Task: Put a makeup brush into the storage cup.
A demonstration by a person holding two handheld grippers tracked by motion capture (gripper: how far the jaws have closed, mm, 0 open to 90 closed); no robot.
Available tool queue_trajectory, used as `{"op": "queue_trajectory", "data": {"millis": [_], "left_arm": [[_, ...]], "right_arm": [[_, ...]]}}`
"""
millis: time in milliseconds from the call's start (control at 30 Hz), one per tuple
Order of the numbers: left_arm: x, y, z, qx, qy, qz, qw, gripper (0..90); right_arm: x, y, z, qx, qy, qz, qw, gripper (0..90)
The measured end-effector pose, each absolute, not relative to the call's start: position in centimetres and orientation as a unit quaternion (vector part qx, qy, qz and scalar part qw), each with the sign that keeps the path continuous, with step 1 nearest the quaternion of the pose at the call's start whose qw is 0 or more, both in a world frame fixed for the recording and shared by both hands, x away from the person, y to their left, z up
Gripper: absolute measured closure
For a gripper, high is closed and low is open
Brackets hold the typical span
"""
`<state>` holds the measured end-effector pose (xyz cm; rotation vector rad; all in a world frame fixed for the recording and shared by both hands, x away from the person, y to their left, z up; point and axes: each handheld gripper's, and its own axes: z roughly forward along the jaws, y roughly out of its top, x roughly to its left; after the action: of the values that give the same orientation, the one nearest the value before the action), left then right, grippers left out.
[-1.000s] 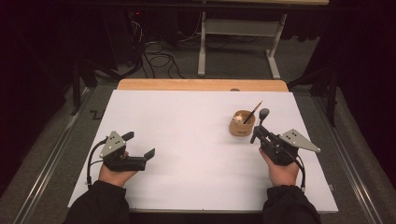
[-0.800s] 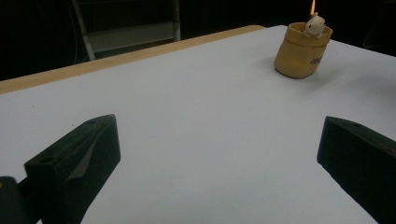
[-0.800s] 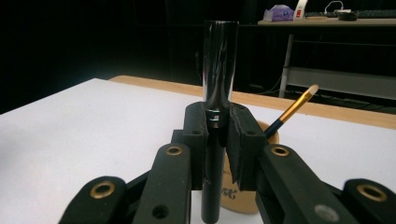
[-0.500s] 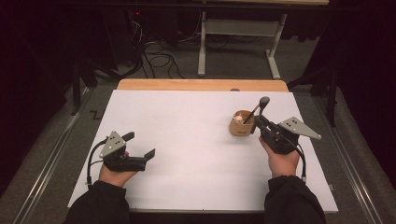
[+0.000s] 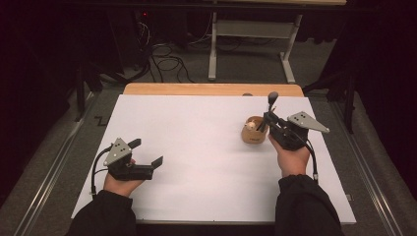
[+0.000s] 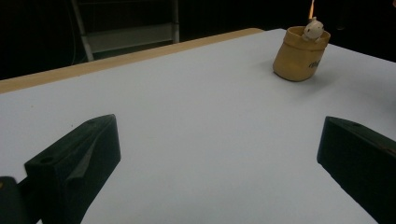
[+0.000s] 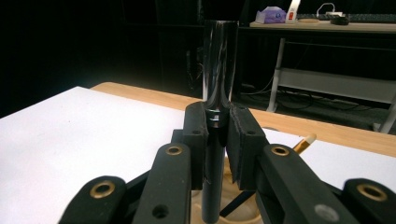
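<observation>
**Spoon lifted over the cup**

The right hand-held gripper [image 5: 269,119] pinches a dark spoon [image 5: 272,100] by its handle, jaws pressed tight on it. Since a second ago it has risen and shifted toward the cup [image 5: 254,130]; the spoon now stands nearly upright, bowl up, beside the cup. The left hand-held gripper [image 5: 146,156] rests unmoved on the white worktop [image 5: 196,147], jaws spread and holding nothing. In the right gripper view the spoon's bowl is cut off and the cup is mostly hidden behind the jaws; the small pale thing [image 6: 313,29] in the cup is hard to make out.
</observation>
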<state>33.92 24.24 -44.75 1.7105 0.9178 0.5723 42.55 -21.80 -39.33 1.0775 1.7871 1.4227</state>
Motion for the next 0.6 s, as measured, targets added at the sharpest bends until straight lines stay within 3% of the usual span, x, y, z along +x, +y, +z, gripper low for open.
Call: {"op": "queue_trajectory", "data": {"millis": [600], "left_arm": [[33.9,24.4,-44.7,0.712,0.385,0.241,0.535,0.3]], "right_arm": [[45.6,-21.0,-39.8,0.425,0.676,0.517,0.309,80.5]]}}
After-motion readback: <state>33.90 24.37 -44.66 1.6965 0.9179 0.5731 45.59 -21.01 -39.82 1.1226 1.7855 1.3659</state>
